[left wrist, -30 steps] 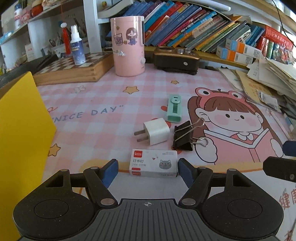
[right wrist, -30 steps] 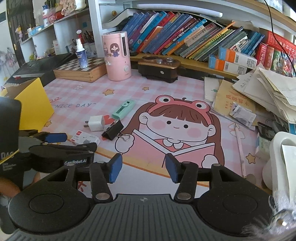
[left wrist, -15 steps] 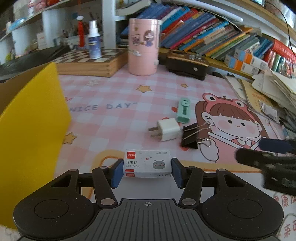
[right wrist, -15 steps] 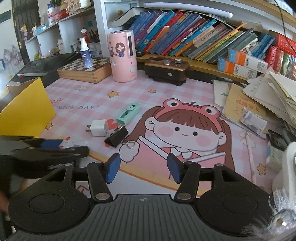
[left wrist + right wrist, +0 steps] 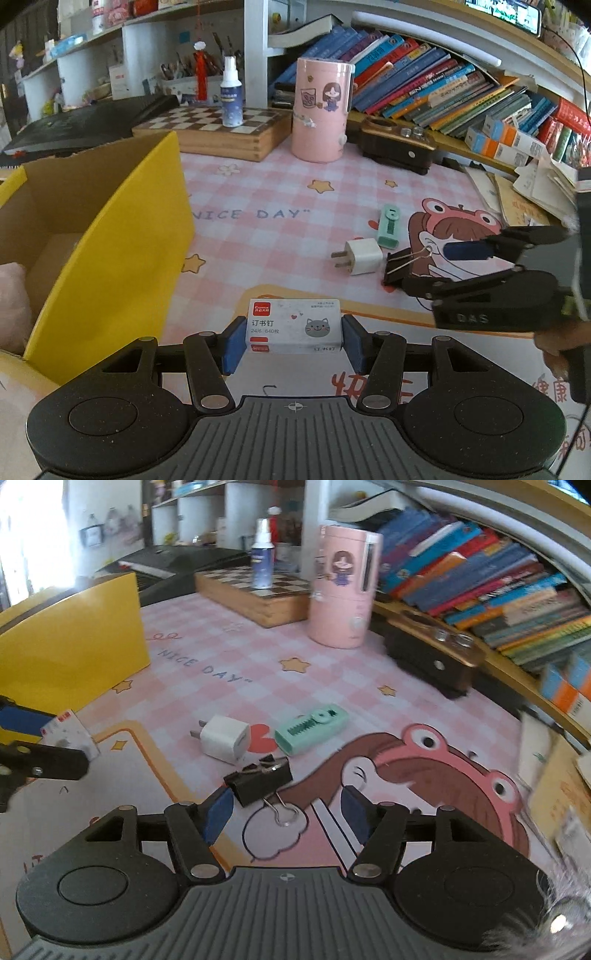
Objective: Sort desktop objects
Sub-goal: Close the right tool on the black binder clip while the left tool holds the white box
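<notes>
A pink checked desk (image 5: pixel 266 192) with a cartoon girl printed on it is carrying everything here. At its left edge an open yellow cardboard box (image 5: pixel 122 236) is standing, its brown inside facing up and something pale pink lying at its bottom.

The left tool (image 5: pixel 293 338) is gripping a white box of staples (image 5: pixel 293 325) with a grey cat on the label, its blue pads pressing on the two short ends. The staple box is lying crosswise, its long side running from pad to pad, and the yellow box is sitting just to the left of it, so this hand is the nearer one to the container.

The right tool (image 5: pixel 284 810) is empty and its jaws are spreading. A black binder clip (image 5: pixel 260 779) is lying on the desk just ahead of the blue pads, toward the left pad, its body slanted and its wire handles reaching back into the gap. Neither pad seems to be touching it.

Just beyond the clip a white charger plug (image 5: pixel 225 738) and a mint green correction tape (image 5: pixel 312 729) are lying side by side.
</notes>
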`<state>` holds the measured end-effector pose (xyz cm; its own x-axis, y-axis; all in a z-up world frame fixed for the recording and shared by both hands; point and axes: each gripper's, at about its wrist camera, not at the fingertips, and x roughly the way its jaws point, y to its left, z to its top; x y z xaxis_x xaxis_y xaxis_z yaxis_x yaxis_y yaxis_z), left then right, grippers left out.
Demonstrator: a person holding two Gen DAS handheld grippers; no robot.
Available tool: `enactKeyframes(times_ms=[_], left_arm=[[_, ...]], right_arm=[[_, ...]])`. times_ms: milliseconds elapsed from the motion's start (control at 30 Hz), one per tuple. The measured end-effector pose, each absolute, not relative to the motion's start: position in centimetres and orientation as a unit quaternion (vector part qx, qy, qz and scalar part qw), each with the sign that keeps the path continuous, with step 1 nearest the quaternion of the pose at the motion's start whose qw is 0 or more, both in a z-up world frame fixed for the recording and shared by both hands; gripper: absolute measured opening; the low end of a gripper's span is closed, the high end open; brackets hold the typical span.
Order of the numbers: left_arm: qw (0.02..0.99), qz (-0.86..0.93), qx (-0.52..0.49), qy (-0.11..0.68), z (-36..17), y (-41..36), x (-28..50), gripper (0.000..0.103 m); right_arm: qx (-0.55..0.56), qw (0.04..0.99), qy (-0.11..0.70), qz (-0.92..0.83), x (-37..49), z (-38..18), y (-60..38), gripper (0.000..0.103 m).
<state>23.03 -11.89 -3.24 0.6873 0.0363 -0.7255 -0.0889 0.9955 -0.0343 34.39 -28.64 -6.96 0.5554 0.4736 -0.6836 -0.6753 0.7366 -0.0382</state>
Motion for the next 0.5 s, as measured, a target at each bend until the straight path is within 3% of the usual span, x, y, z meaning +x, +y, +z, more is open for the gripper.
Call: enactKeyframes(times_ms=[367, 467, 500], left_arm=[[0.917, 0.044, -0.043, 0.394, -2.8, -11.6, 22.3, 0.053], [0.917, 0.044, -0.044, 0.394, -2.8, -11.6, 22.2, 0.053], [0.917, 0.044, -0.044, 0.393, -2.7, -11.7, 22.1, 0.053]], right_arm=[[-0.179, 0.839, 0.328, 0.395, 36.4, -8.0, -27.1, 0.056], [-0.174, 0.835, 0.331, 0.403, 36.7, -8.0, -27.0, 0.043], [-0.174, 0.835, 0.332, 0.402, 36.7, -7.9, -26.9, 0.043]])
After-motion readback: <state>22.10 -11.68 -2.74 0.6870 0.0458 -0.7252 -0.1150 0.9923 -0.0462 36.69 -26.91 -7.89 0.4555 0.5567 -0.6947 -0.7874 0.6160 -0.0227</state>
